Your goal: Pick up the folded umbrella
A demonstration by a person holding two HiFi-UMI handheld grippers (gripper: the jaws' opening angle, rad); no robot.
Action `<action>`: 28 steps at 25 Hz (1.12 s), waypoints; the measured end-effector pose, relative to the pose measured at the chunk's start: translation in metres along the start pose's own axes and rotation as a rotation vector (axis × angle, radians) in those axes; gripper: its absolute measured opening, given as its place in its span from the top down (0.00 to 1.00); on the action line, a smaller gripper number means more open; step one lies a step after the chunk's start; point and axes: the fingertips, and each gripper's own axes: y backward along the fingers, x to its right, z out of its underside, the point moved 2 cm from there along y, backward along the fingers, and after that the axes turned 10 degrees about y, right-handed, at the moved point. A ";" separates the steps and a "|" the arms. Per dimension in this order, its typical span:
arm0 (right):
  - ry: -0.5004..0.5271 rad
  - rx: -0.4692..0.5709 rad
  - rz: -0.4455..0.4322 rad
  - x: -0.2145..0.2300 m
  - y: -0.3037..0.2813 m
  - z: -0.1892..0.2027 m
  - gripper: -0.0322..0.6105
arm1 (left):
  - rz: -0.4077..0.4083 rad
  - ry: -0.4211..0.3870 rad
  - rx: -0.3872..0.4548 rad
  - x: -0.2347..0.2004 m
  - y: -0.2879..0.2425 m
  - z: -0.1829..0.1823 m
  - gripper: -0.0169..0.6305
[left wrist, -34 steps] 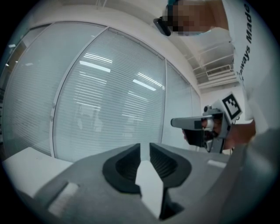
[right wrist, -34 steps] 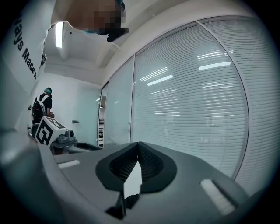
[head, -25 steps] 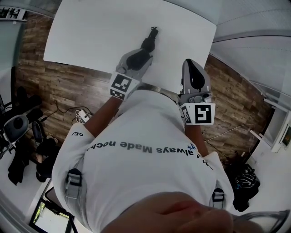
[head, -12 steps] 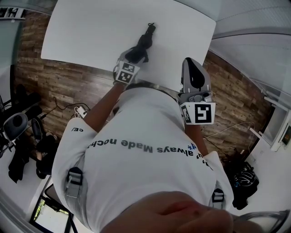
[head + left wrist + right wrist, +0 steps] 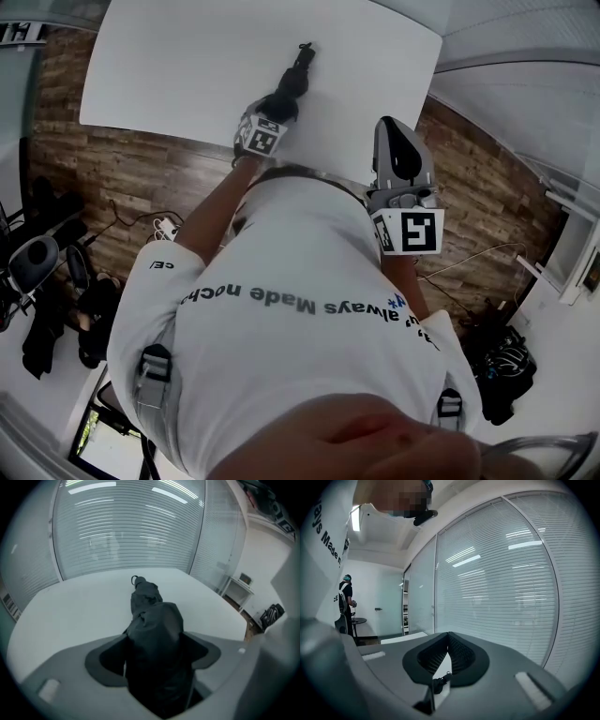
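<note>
A black folded umbrella (image 5: 298,67) lies on the white table (image 5: 169,66), its strap end pointing away from me. My left gripper (image 5: 281,101) points steeply down over the umbrella's near end. In the left gripper view the umbrella (image 5: 151,616) fills the gap between the two dark pads (image 5: 105,660), and the left gripper (image 5: 153,656) has its jaws opening wide around it. My right gripper (image 5: 395,131) hangs off the table's near edge, apart from the umbrella. In its own view the right gripper (image 5: 449,637) has its pads meeting at the tips, with nothing between them.
The table's near edge runs just in front of my body. Below it is a wood floor with a power strip and cables (image 5: 169,234), dark chairs (image 5: 37,272) at the left and a black bag (image 5: 502,370) at the right. Glass walls with blinds (image 5: 126,531) stand behind the table.
My left gripper has come down toward the table onto the umbrella's near end, and its jaws have spread. The right gripper has kept its place.
</note>
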 end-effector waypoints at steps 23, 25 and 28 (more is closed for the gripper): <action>-0.016 -0.021 0.020 0.017 -0.003 0.012 0.95 | -0.054 0.048 -0.139 -0.011 -0.026 0.005 0.58; -0.016 -0.021 0.024 0.018 -0.002 0.012 0.95 | -0.050 0.059 -0.136 -0.012 -0.025 0.004 0.59; -0.015 -0.021 0.030 0.019 -0.001 0.011 0.95 | -0.032 0.067 -0.105 -0.010 -0.019 -0.004 0.61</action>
